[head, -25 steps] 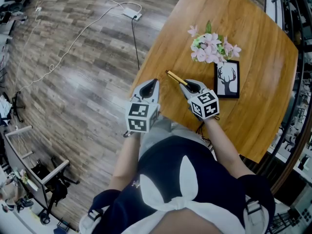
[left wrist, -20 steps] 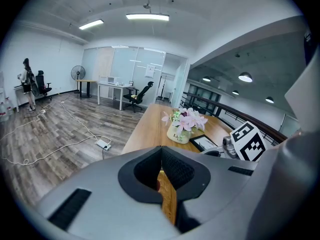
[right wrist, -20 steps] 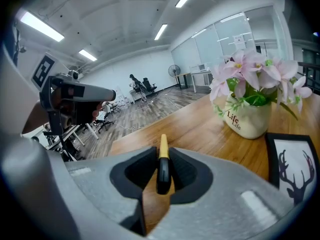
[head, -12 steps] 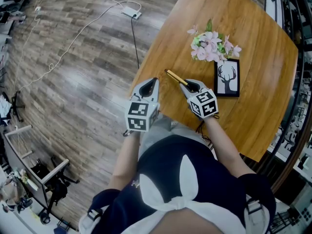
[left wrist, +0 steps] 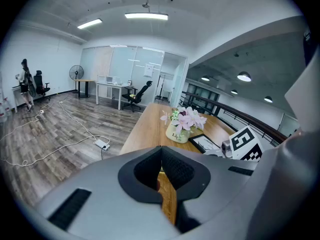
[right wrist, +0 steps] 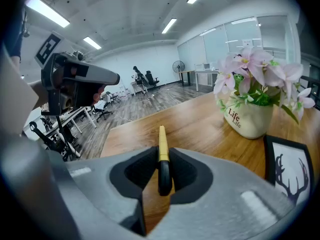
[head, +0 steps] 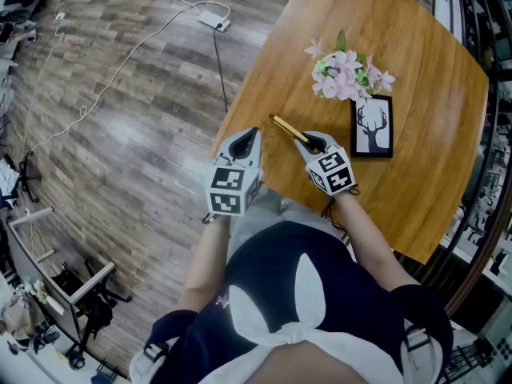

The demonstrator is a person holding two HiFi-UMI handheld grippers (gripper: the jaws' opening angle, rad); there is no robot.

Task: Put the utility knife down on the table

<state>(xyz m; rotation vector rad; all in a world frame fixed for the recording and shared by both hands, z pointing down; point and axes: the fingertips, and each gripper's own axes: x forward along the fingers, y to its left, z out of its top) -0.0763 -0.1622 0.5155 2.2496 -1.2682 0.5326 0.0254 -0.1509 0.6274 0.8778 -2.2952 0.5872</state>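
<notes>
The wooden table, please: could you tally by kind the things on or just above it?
Flower pot: 1
Framed deer picture: 1
Utility knife, clamped in the right hand-held gripper: 1
Total: 3

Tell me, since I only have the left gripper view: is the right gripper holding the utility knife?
Observer: Yes. The right gripper view shows the right gripper shut on the utility knife, its yellow end sticking out past the jaws.
Operator: Where is it pointing?
Observer: In the head view it points out over the table, toward the edge on the picture's left of the flower pot.
Operator: Is my left gripper near it?
Observer: The head view shows the left gripper at the table's near edge, apart from the knife.
</notes>
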